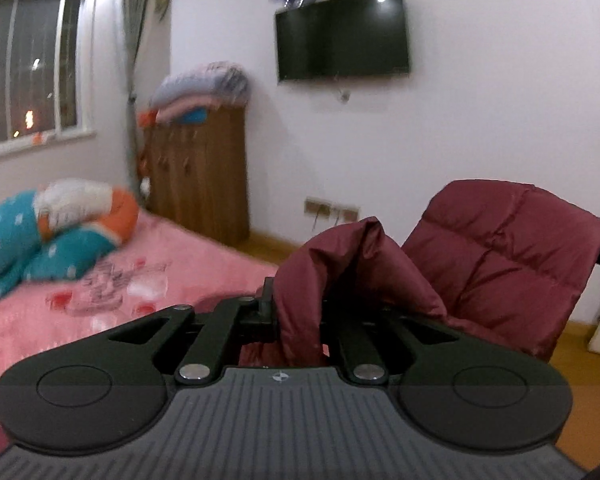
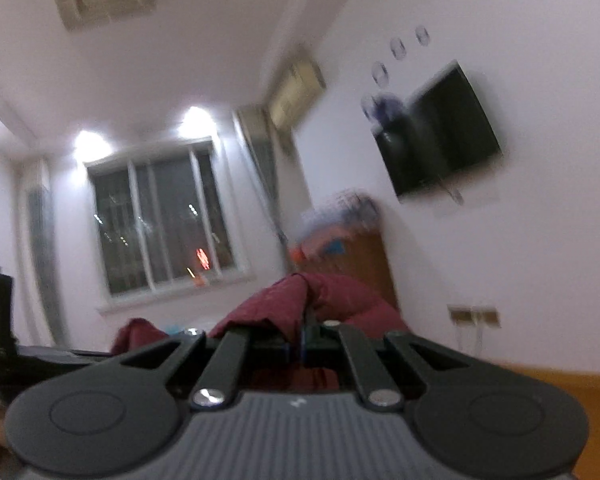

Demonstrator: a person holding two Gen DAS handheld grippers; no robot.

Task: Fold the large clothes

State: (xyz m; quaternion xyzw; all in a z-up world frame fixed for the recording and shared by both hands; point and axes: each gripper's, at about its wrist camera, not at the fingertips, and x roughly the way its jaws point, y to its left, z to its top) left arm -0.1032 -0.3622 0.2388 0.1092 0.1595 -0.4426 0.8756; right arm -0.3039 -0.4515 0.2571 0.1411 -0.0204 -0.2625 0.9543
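Observation:
A dark red quilted jacket (image 1: pixel 500 248) hangs in the air in front of the white wall, stretched between both grippers. In the left wrist view, my left gripper (image 1: pixel 298 304) is shut on a bunched fold of the jacket, which rises between its fingers and spills over them. The jacket's far edge runs to the right edge of that view. In the blurred right wrist view, my right gripper (image 2: pixel 305 320) is shut on another fold of the jacket (image 2: pixel 340 292), which humps up just beyond the fingertips.
A bed with a pink cover (image 1: pixel 180 264) lies to the left, with a teal and orange cushion (image 1: pixel 60 236) on it. Behind it stands a wooden cabinet (image 1: pixel 204 176) topped with folded blankets. A television (image 1: pixel 342 36) hangs on the wall. There is wooden floor (image 1: pixel 580 360) at the right.

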